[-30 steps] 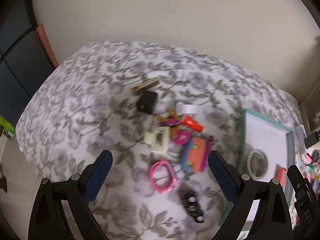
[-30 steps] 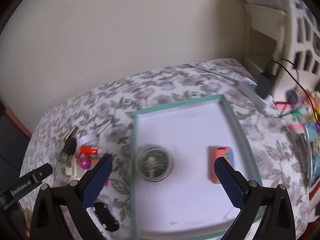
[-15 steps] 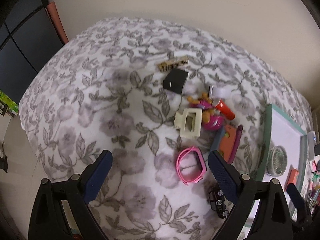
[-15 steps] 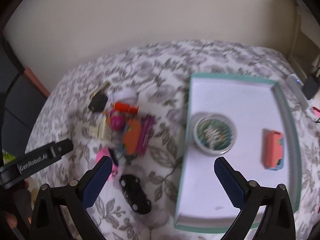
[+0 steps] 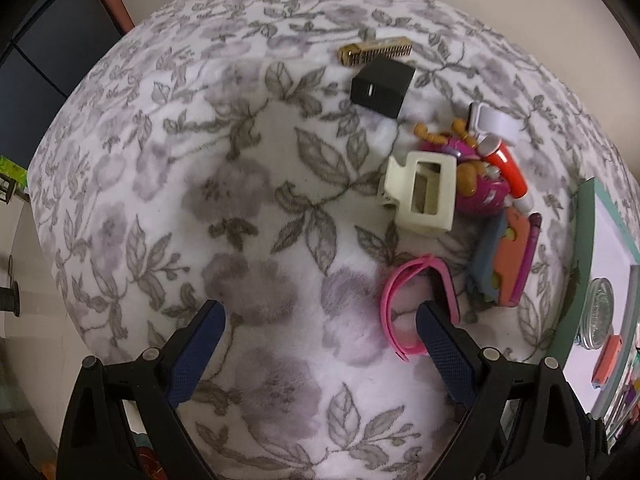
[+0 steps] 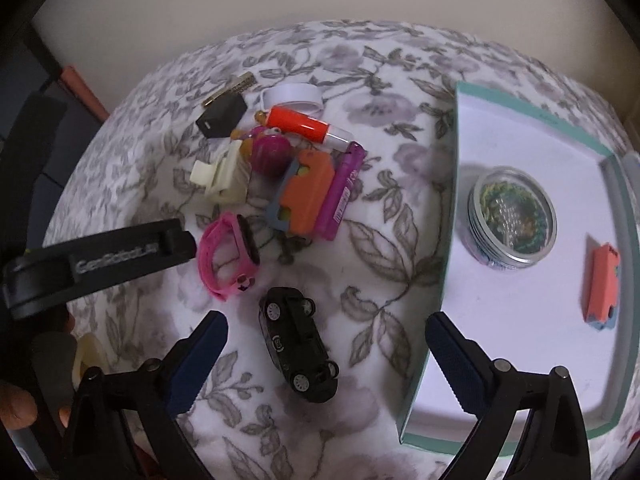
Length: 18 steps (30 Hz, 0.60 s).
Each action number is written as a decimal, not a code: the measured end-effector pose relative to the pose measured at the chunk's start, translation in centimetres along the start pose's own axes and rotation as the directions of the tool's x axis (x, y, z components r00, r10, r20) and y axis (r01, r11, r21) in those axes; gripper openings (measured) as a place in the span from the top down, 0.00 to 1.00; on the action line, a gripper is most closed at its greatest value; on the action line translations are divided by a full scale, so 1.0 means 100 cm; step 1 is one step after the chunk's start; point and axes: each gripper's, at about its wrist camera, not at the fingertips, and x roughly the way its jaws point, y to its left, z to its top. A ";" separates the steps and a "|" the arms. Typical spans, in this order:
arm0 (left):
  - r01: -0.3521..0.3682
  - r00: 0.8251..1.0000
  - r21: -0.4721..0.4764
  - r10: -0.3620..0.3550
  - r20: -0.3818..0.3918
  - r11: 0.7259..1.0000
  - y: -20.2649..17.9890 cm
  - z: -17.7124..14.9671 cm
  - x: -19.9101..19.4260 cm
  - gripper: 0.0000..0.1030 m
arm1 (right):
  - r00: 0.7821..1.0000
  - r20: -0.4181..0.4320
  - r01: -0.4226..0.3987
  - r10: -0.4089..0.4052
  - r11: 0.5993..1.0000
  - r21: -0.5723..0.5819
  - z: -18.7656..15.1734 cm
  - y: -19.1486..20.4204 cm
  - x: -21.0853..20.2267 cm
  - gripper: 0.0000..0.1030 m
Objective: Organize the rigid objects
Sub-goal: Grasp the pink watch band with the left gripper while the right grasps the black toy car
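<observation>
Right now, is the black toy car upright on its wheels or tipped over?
Tipped on its side. In the right wrist view the black toy car lies on the floral cloth with all four wheel faces showing, between the open right gripper fingers.

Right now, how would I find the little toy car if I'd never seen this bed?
Start at the big teal-rimmed tray on the flowery blanket and look just to its left. There, below the pile of colourful toys and beside the pink watch, lies the toy car by itself. It is the only all-black thing with wheels, and it sits nearest the open right gripper.
</observation>
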 end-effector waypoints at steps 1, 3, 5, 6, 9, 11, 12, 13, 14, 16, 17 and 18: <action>-0.001 1.000 0.002 0.001 -0.006 1.000 -0.001 0.000 0.003 0.07 | 1.000 -0.006 -0.004 0.004 1.000 -0.007 0.000 0.001 0.001 0.05; -0.001 1.000 0.009 0.001 -0.018 1.000 -0.003 -0.001 0.008 0.07 | 1.000 -0.024 -0.010 0.009 1.000 -0.015 -0.001 0.004 0.005 0.05; 0.001 1.000 0.017 0.000 -0.027 1.000 -0.005 -0.001 0.013 0.07 | 0.999 -0.039 0.001 -0.003 0.999 -0.046 -0.002 0.009 0.008 0.07; 0.001 1.000 0.020 0.000 -0.028 1.000 -0.006 -0.001 0.015 0.07 | 0.999 -0.042 0.007 -0.010 0.998 -0.056 -0.003 0.011 0.009 0.08; -0.003 0.999 0.029 0.004 -0.038 1.000 -0.009 -0.003 0.021 0.08 | 0.998 -0.058 0.021 -0.026 0.997 -0.073 -0.004 0.014 0.013 0.12; -0.008 0.999 0.034 0.010 -0.044 0.999 -0.011 -0.004 0.026 0.09 | 0.997 -0.073 0.024 -0.030 0.997 -0.078 -0.005 0.014 0.017 0.14; -0.012 0.999 0.037 0.014 -0.046 0.999 -0.013 -0.004 0.029 0.12 | 0.996 -0.080 0.028 -0.035 0.996 -0.083 -0.006 0.014 0.019 0.16; -0.016 0.999 0.043 0.018 -0.050 0.999 -0.015 -0.005 0.031 0.15 | 0.995 -0.088 0.037 -0.045 0.995 -0.091 -0.007 0.015 0.022 0.21; -0.021 0.998 0.050 0.024 -0.055 0.999 -0.019 -0.006 0.034 0.15 | 0.994 -0.096 0.043 -0.052 0.995 -0.094 -0.008 0.014 0.024 0.21; -0.030 0.997 0.065 0.035 -0.070 0.997 -0.024 -0.006 0.042 0.15 | 0.993 -0.109 0.040 -0.051 0.994 -0.103 -0.011 0.014 0.029 0.22; -0.032 0.997 0.068 0.037 -0.072 0.997 -0.025 -0.006 0.045 0.15 | 0.992 -0.118 0.041 -0.055 0.993 -0.113 -0.012 0.015 0.032 0.22; -0.028 0.997 0.062 0.032 -0.064 0.998 -0.026 -0.007 0.046 0.15 | 0.990 -0.121 0.051 -0.067 0.991 -0.127 -0.013 0.017 0.033 0.22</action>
